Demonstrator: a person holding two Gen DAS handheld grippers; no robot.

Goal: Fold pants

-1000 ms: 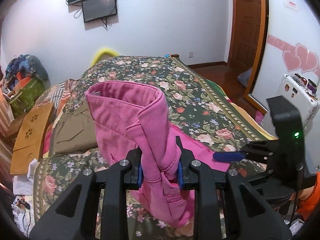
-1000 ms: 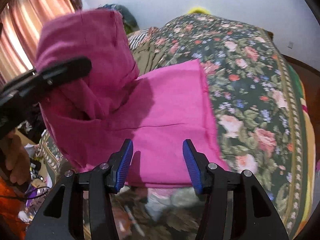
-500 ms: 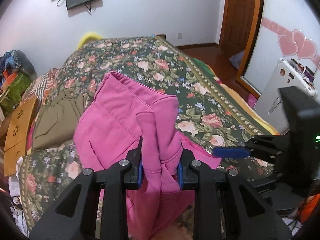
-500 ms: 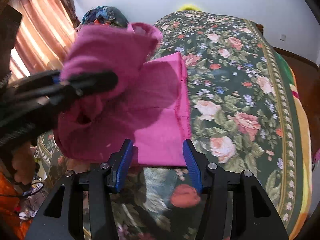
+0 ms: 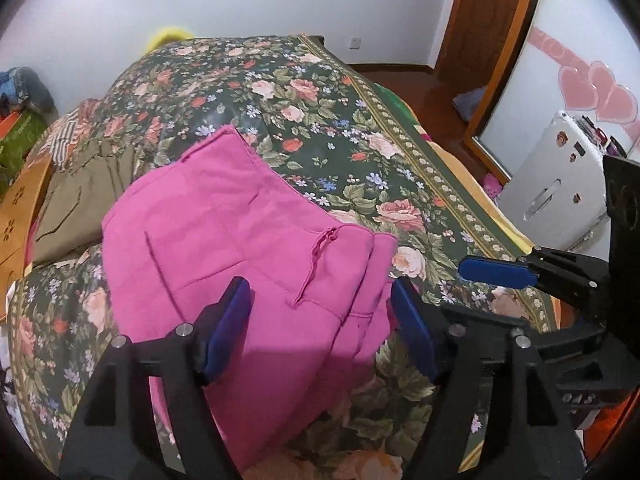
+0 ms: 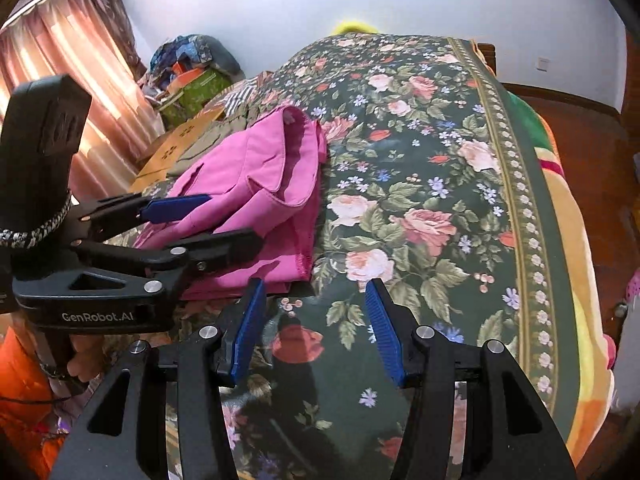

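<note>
The pink pants (image 5: 240, 248) lie folded in a stack on the floral bedspread (image 5: 328, 128), near its front left edge; they also show in the right wrist view (image 6: 256, 176). My left gripper (image 5: 320, 312) is open and empty, its jaws spread just above the near part of the pants. It shows from the side in the right wrist view (image 6: 200, 220). My right gripper (image 6: 314, 312) is open and empty over bare bedspread (image 6: 420, 184), just right of the pants' near corner. One of its fingers (image 5: 496, 272) shows in the left wrist view.
Olive-brown folded clothing (image 5: 84, 192) lies left of the pants, beside a wooden board (image 5: 20, 220). Bags and boxes (image 6: 192, 76) stand by the curtain. A white suitcase (image 5: 556, 184) and a door (image 5: 492, 28) are to the right of the bed.
My left gripper held a bunched part of the pants raised; it has laid it down and opened. The pants now lie flat. The right gripper stayed open and shifted right off the fabric.
</note>
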